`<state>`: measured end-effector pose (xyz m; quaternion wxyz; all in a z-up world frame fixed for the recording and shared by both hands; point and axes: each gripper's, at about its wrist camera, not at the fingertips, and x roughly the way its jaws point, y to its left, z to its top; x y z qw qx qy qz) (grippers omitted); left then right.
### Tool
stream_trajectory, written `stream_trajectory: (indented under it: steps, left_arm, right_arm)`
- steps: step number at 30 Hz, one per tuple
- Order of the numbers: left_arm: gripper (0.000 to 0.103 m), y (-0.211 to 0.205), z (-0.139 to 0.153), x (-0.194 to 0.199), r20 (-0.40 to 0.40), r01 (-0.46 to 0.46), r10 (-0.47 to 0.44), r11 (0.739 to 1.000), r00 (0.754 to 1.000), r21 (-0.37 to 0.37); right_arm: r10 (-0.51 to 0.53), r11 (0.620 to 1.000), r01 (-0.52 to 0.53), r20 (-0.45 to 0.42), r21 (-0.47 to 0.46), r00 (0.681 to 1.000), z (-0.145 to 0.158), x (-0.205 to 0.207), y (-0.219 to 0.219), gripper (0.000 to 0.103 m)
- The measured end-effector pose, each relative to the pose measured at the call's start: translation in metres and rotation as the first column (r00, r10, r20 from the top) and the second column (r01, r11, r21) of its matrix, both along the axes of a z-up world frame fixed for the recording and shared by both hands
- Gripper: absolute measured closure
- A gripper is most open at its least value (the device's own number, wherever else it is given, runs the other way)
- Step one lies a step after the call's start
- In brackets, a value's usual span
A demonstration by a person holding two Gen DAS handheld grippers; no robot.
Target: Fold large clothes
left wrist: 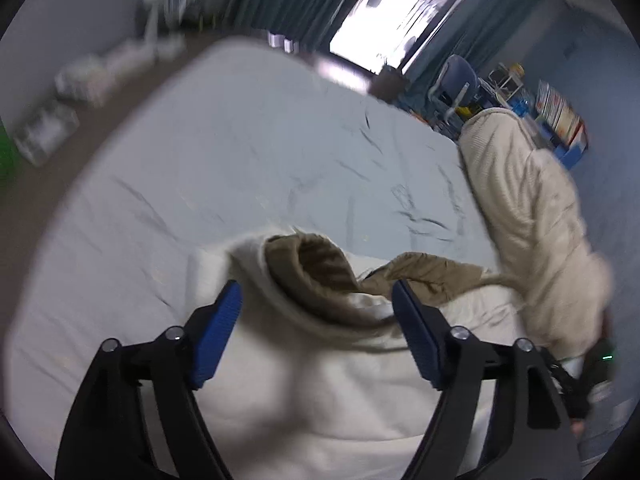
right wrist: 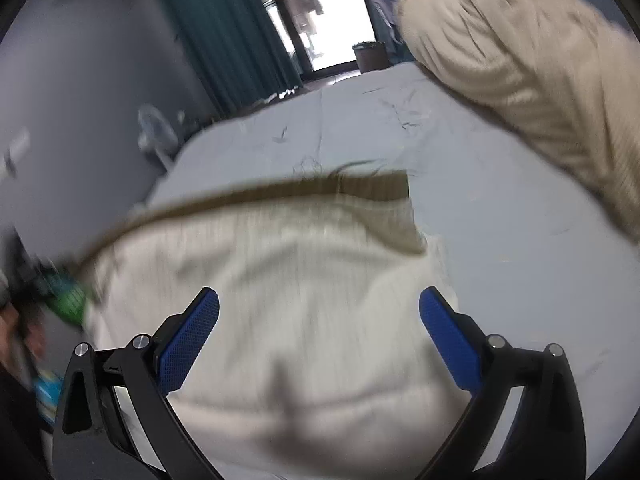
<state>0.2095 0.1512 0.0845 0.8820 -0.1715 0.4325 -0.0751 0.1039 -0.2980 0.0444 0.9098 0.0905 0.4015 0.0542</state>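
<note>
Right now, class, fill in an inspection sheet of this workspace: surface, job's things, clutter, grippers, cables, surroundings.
Surface: bed under a pale, creased sheet.
Job's things: cream garment with tan lining, lying rumpled on the bed; one sleeve is raised off it.
Clutter: nothing seen on the sheet.
Grippers: left gripper open over the garment; right gripper open over it, holding nothing.
Cables: nothing seen.
Surroundings: teal curtains, bright window, fan, blue chair, shelves, bin.

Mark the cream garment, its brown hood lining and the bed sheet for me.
cream garment [right wrist: 304, 320]: right wrist view, on its blurred body panel.
brown hood lining [left wrist: 320, 264]: left wrist view, inside the hood opening.
bed sheet [left wrist: 256, 152]: left wrist view, on bare wrinkled fabric.
</note>
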Motion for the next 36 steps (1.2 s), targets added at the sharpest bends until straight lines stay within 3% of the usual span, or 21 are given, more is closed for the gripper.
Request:
stream_trajectory:
  steps: [1, 4, 8, 12, 15, 18, 24, 29, 32, 36]
  left_arm:
    - [0.018, -0.001, 0.008, -0.012, 0.054, -0.016, 0.013, 0.998, 0.998, 0.056]
    - [0.016, -0.013, 0.017, -0.044, 0.150, -0.013, -0.012, 0.987, 0.989, 0.161]
    - [0.012, -0.060, -0.005, -0.083, 0.129, 0.101, -0.144, 0.951, 0.981, 0.293]
    - [0.012, -0.107, -0.043, -0.111, 0.093, 0.204, -0.244, 0.927, 0.965, 0.315]
    - [0.012, -0.131, -0.075, -0.116, 0.059, 0.238, -0.267, 0.923, 0.962, 0.301]
    - [0.007, -0.138, -0.091, -0.097, 0.041, 0.212, -0.234, 0.931, 0.971, 0.296]
    - [0.007, -0.140, -0.076, -0.037, 0.036, 0.173, -0.191, 0.943, 0.981, 0.285]
    - [0.006, -0.156, -0.062, 0.033, 0.036, 0.158, -0.183, 0.917, 0.982, 0.366]
    - [0.006, -0.160, -0.073, 0.067, -0.029, 0.158, -0.159, 0.915, 0.987, 0.371]
    - [0.006, -0.166, -0.098, 0.081, -0.109, 0.193, -0.161, 0.880, 0.981, 0.435]
  right_arm:
    - [0.014, 0.999, -0.014, -0.004, -0.032, 1.000, -0.005, -0.009, 0.006, 0.007]
    - [0.035, 0.995, -0.036, -0.005, -0.091, 0.999, -0.022, -0.032, 0.019, 0.007]
    - [0.058, 0.992, -0.061, -0.033, -0.110, 0.998, -0.044, -0.053, 0.038, 0.007]
    - [0.084, 0.995, -0.085, -0.032, -0.053, 0.996, -0.055, -0.057, 0.049, 0.007]
    - [0.093, 0.992, -0.096, -0.040, -0.083, 0.995, -0.062, -0.051, 0.063, 0.007]
    - [0.084, 0.991, -0.087, -0.036, -0.099, 0.996, -0.062, -0.030, 0.069, 0.006]
    - [0.066, 0.993, -0.069, -0.039, -0.095, 0.997, -0.055, 0.030, 0.072, 0.006]
    - [0.035, 0.995, -0.040, -0.060, -0.087, 0.998, -0.051, 0.087, 0.072, 0.006]
    - [0.012, 0.997, -0.020, -0.106, -0.079, 0.994, -0.060, 0.113, 0.071, 0.005]
    - [0.013, 0.997, -0.027, -0.184, -0.077, 0.983, -0.084, 0.127, 0.072, 0.005]
